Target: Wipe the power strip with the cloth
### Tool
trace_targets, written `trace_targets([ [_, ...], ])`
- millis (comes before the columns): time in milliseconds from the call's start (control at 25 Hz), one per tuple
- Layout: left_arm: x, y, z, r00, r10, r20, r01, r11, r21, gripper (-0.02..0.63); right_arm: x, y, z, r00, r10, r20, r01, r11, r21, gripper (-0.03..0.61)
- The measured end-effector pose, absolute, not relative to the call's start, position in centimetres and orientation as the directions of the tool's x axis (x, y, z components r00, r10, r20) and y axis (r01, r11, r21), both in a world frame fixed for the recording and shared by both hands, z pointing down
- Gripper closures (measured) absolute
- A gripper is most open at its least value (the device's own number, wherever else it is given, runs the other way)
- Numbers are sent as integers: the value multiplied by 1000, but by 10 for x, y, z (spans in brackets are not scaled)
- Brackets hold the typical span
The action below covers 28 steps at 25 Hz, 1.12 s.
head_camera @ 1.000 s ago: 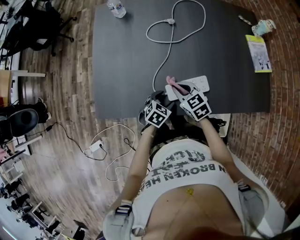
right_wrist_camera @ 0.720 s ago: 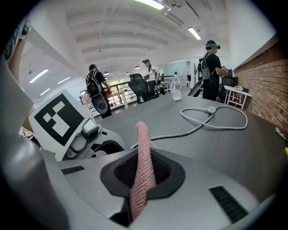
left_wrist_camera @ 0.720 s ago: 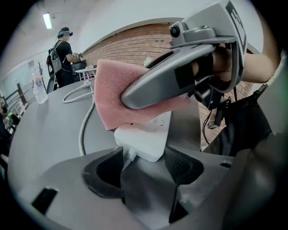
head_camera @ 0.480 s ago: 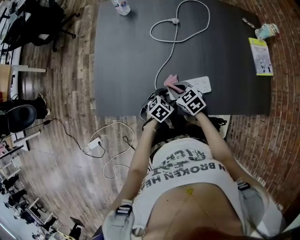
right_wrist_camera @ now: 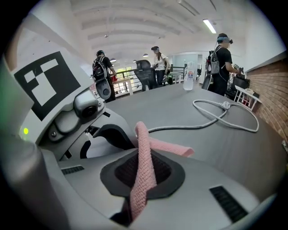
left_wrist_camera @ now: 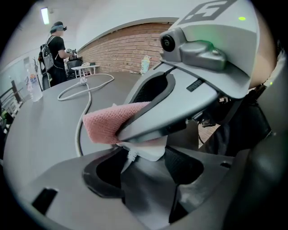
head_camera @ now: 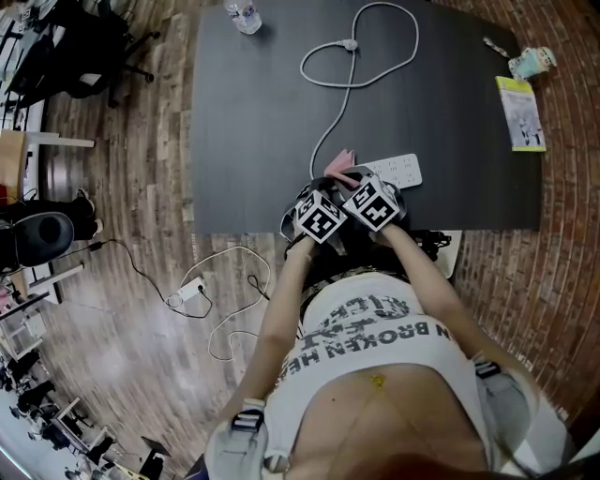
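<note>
The white power strip (head_camera: 401,170) lies near the front edge of the dark table (head_camera: 253,122), and its white cable (head_camera: 349,70) loops toward the far side. My left gripper (head_camera: 323,192) is shut on the strip's cable end (left_wrist_camera: 145,152). My right gripper (head_camera: 352,180) is pressed close beside it, shut on the pink cloth (head_camera: 338,165). In the right gripper view the cloth (right_wrist_camera: 145,166) runs as a folded band between the jaws and sticks out ahead. In the left gripper view the cloth (left_wrist_camera: 105,123) rests on the strip's end, under the right gripper's jaw.
A water bottle (head_camera: 242,15) stands at the table's far left. A yellow booklet (head_camera: 522,112) and a small pale object (head_camera: 531,61) lie at the far right. A white adapter with cord (head_camera: 191,290) is on the wooden floor. People stand beyond the table (right_wrist_camera: 222,63).
My right gripper has slid left along the strip with the cloth until it meets the left gripper. More of the strip's right part is now uncovered. The left gripper has stayed put.
</note>
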State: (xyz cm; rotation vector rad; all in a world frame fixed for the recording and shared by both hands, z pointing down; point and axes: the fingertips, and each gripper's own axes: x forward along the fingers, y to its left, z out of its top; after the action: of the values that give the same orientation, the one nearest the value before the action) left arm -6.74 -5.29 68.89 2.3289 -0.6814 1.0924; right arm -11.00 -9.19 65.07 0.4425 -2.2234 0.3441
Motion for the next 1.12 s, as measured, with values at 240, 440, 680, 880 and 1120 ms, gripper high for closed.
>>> trace_targets([
  [240,-69,-53,690,558,-224,799,-609,-764,211,344,-111,-90,651,-601,-207,772,-427,900,-91,561],
  [440,-70,-52,690,556,-224,800,-610,-764,210,344,-109,-91,652,-601,-219,768,-437,895,-87,561],
  [680,-71,-49,690,550,-220,806,-613,-761,211,344,-93,-95,651,-586,-245,772,-477,875,-84,561],
  [880,-70,-50,690,550,-220,806,-614,-761,211,344,-82,-98,652,-582,-256,772,-503,859,-94,562],
  [1120,-71,-49,690,549,-220,807,-614,-760,211,344,-75,-100,652,-579,-256,774,-507,857,-96,563],
])
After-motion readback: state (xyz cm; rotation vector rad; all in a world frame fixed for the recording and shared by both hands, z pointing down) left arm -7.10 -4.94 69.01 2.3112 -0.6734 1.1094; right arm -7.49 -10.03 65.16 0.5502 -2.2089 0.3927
